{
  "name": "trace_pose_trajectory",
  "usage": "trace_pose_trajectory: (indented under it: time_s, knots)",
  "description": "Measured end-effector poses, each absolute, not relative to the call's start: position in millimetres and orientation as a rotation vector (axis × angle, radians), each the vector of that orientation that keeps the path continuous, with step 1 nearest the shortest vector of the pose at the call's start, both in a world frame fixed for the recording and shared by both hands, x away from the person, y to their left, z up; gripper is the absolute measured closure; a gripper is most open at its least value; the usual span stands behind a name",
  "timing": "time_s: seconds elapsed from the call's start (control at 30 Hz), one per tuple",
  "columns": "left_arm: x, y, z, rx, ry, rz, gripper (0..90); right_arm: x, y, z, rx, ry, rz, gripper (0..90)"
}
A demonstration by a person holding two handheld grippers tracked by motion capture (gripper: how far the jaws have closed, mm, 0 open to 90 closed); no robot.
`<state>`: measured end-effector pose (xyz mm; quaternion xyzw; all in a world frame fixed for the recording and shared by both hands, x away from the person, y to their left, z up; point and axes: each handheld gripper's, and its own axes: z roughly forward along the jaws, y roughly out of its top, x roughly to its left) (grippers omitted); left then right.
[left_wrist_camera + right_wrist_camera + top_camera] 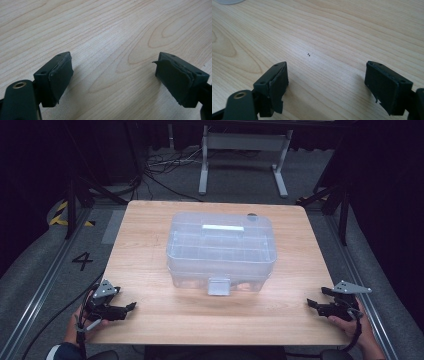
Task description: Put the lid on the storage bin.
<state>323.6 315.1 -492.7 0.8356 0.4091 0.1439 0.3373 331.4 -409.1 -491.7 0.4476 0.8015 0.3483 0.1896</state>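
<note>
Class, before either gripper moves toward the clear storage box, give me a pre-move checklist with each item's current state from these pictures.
1. Left gripper open, nothing between its fingers: ok.
2. Right gripper open, holding nothing: ok.
3. Clear storage box sits flat near the middle of the wooden table, lid on: ok.
4. Front latch faces the person, within view: ok; whether it is locked: cannot tell.
5. Tabletop between both grippers and the box free of obstacles: ok.
6. Box contents: cannot tell through the translucent plastic.
</note>
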Motion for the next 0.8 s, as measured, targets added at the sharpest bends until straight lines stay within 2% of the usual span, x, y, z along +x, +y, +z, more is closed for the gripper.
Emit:
trace_pose_trajectory:
  time_s: [0.8]
  knots:
    - [323.4, 312.1, -492.6, 2.184, 1.055, 0.374, 14.8, 332.2, -401.4, -491.6, 1.312, 2.212, 0.957, 18.2]
